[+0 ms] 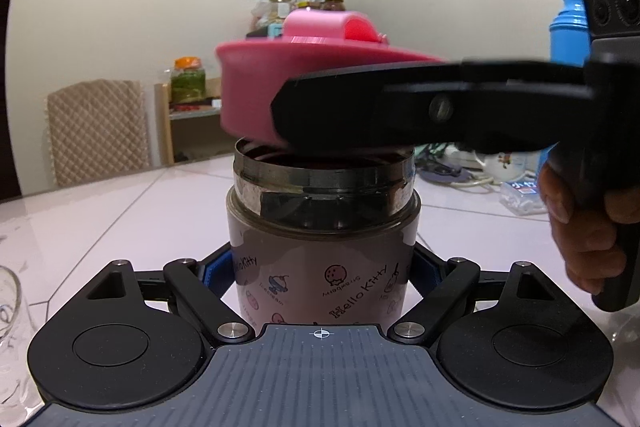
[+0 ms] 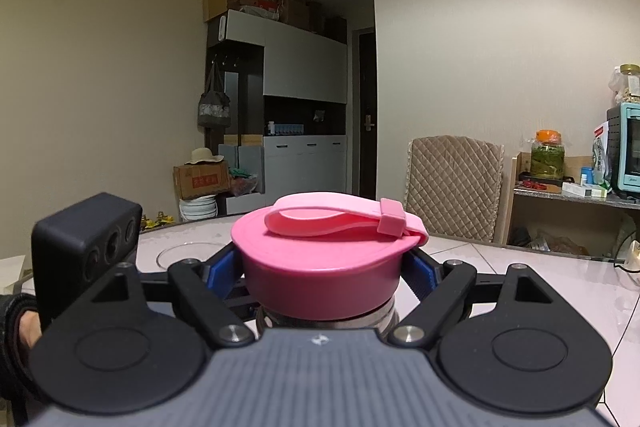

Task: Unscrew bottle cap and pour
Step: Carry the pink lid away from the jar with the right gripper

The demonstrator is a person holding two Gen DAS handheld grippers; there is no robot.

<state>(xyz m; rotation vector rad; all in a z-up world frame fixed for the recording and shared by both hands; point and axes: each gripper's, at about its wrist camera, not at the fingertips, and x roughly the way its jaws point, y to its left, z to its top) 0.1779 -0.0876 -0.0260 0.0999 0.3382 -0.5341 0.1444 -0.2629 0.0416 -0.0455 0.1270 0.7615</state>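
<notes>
Pink cap [image 2: 320, 267] clamped between right fingers [image 2: 420, 269].

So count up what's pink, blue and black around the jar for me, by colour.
Pink: 2, the lid and the jar.
Blue: 1, the bottle.
Black: 2, the left claw and right claw.
Total: 5.
</notes>
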